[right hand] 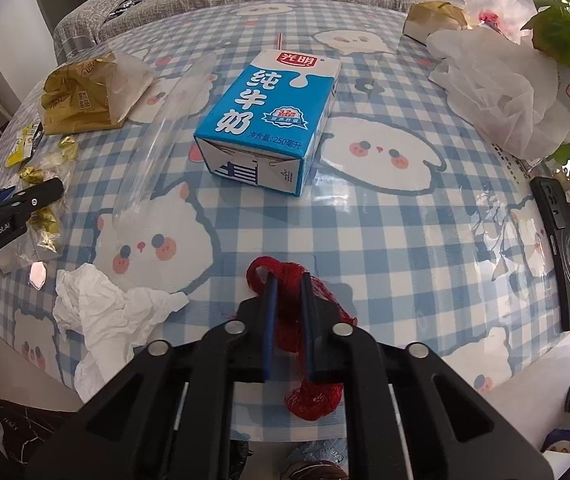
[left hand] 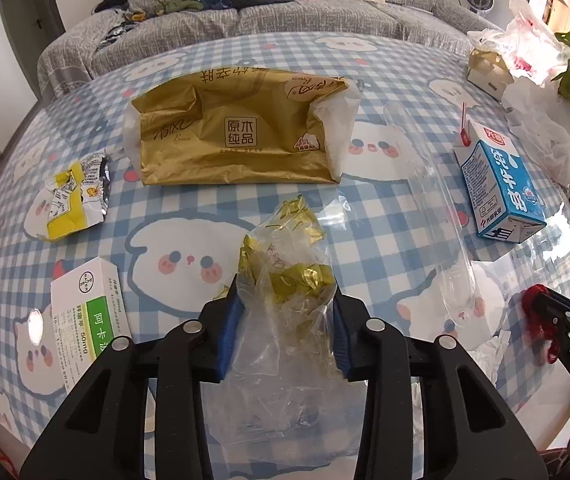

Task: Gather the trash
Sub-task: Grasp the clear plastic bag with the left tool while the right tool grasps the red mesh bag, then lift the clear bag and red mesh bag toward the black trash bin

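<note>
My left gripper (left hand: 285, 296) is shut on a clear plastic bag with gold foil wrappers (left hand: 285, 264) just above the checked tablecloth; it also shows at the left of the right wrist view (right hand: 41, 194). My right gripper (right hand: 289, 284) is shut on a red mesh net (right hand: 285, 320) near the table's front edge; it also shows in the left wrist view (left hand: 541, 312). A blue milk carton (right hand: 269, 116) lies ahead of the right gripper, also in the left view (left hand: 497, 184). A gold tissue pack (left hand: 237, 132) lies ahead of the left gripper.
A yellow snack wrapper (left hand: 73, 200) and a white-green medicine box (left hand: 89, 304) lie at the left. A clear plastic tube (right hand: 157, 136) lies beside the carton. A crumpled white tissue (right hand: 101, 308) lies front left. White plastic bags (right hand: 497, 92), a plant (right hand: 565, 20) and a black device (right hand: 565, 240) stand at the right.
</note>
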A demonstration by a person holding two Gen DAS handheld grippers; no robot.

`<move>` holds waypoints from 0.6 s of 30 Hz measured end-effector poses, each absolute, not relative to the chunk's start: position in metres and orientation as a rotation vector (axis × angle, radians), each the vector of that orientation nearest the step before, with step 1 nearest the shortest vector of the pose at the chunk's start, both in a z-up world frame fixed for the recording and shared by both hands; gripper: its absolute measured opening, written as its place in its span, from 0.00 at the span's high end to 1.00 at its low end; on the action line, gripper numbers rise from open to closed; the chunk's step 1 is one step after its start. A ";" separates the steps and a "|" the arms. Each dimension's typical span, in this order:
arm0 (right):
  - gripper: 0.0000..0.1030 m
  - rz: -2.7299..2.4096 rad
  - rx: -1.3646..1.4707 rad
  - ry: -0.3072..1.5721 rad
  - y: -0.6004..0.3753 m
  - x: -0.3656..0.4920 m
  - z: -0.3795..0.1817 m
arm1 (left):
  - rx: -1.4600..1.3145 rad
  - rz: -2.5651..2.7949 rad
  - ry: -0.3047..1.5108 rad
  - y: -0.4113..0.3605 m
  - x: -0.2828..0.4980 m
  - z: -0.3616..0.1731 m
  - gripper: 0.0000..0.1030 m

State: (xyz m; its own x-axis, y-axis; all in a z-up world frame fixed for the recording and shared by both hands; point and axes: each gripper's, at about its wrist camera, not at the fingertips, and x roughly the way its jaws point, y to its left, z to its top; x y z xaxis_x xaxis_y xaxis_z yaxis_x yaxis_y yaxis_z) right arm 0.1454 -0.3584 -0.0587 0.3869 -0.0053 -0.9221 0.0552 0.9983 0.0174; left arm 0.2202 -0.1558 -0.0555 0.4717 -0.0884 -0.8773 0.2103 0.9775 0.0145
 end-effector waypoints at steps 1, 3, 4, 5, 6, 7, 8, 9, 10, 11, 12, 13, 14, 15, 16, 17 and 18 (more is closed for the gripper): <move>0.94 -0.040 0.049 1.172 -0.358 0.145 -0.058 | 0.131 -0.180 1.057 -0.156 0.219 -0.055 0.66; 0.95 -0.040 0.055 1.168 -0.359 0.144 -0.057 | 0.136 -0.173 1.045 -0.156 0.217 -0.053 0.67; 0.95 -0.038 0.059 1.164 -0.359 0.143 -0.057 | 0.137 -0.171 1.041 -0.156 0.215 -0.052 0.67; 0.95 -0.038 0.061 1.161 -0.359 0.143 -0.056 | 0.131 -0.171 1.038 -0.155 0.214 -0.051 0.67; 0.95 -0.039 0.062 1.158 -0.359 0.141 -0.056 | 0.120 -0.172 1.036 -0.154 0.213 -0.050 0.68; 0.95 -0.038 0.064 1.156 -0.359 0.141 -0.055 | 0.115 -0.172 1.034 -0.153 0.211 -0.048 0.68; 0.95 -0.038 0.066 1.152 -0.358 0.139 -0.055 | 0.110 -0.172 1.031 -0.152 0.210 -0.047 0.68; 0.95 -0.040 0.067 1.149 -0.358 0.138 -0.054 | 0.105 -0.173 1.027 -0.152 0.209 -0.045 0.68; 0.95 -0.040 0.067 1.148 -0.358 0.137 -0.053 | 0.103 -0.173 1.022 -0.151 0.207 -0.043 0.68; 0.95 -0.041 0.067 1.145 -0.358 0.136 -0.053 | 0.102 -0.170 1.017 -0.150 0.205 -0.042 0.68; 0.95 -0.041 0.068 1.142 -0.358 0.135 -0.052 | 0.101 -0.169 1.013 -0.150 0.204 -0.041 0.68; 0.95 -0.041 0.068 1.141 -0.358 0.134 -0.051 | 0.098 -0.169 1.008 -0.149 0.201 -0.039 0.68; 0.95 -0.039 0.070 1.139 -0.358 0.133 -0.051 | 0.096 -0.170 1.005 -0.148 0.199 -0.037 0.68; 0.95 -0.038 0.072 1.136 -0.357 0.132 -0.050 | 0.094 -0.171 1.003 -0.147 0.197 -0.036 0.68; 0.95 -0.038 0.073 1.133 -0.357 0.130 -0.049 | 0.093 -0.171 1.000 -0.147 0.194 -0.035 0.68; 0.95 -0.037 0.072 1.131 -0.357 0.128 -0.049 | 0.091 -0.171 0.997 -0.146 0.192 -0.034 0.68; 0.95 -0.037 0.073 1.127 -0.356 0.127 -0.048 | 0.089 -0.172 0.995 -0.145 0.190 -0.033 0.68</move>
